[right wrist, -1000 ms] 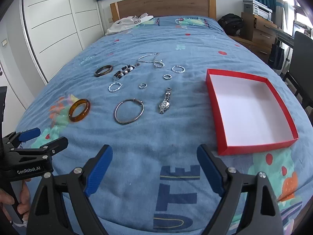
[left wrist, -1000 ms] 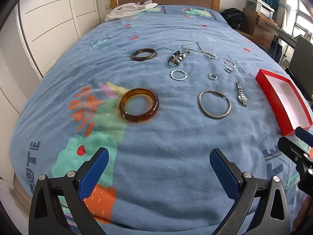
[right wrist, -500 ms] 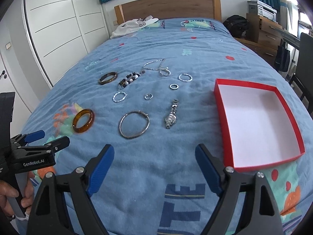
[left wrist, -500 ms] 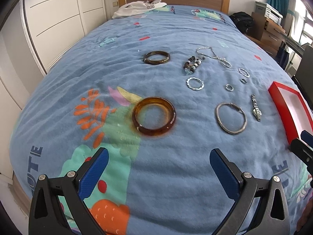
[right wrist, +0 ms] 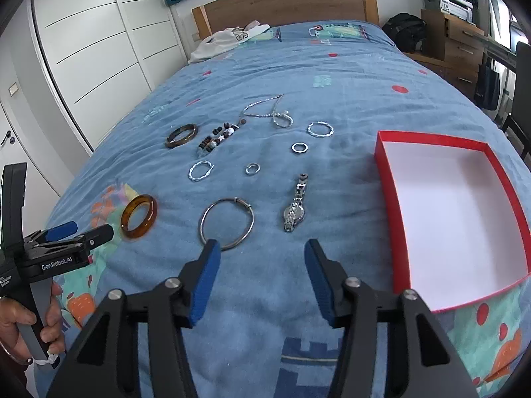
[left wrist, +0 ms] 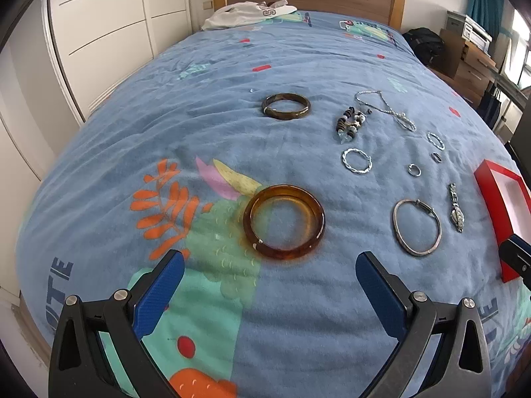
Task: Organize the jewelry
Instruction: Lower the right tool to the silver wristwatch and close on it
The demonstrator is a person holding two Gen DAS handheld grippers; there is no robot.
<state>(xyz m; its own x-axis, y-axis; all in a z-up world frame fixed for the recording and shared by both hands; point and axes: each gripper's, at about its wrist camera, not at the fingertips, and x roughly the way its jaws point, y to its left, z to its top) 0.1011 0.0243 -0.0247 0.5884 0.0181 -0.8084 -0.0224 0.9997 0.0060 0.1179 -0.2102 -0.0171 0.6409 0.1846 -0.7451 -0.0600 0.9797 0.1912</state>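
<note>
Jewelry laid out on bed, nothing grabbed yet
My left gripper (left wrist: pixel 269 283) is spread wide near the amber bangle (left wrist: pixel 284 221); right gripper (right wrist: pixel 262 278) is closing w/ nothing between, silver bangle (right wrist: pixel 227 223) just ahead.

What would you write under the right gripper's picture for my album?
Closing, empty right gripper hovers over a blue bedspread near a silver bangle and watch, beside an empty red box.

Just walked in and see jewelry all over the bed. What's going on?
A person holds a gripper in each hand over the spread. The left gripper is open, facing the amber bangle. The right gripper, its jaws closing with nothing between them, faces the silver bangle and watch. The red box is empty; nothing is picked up yet.
</note>
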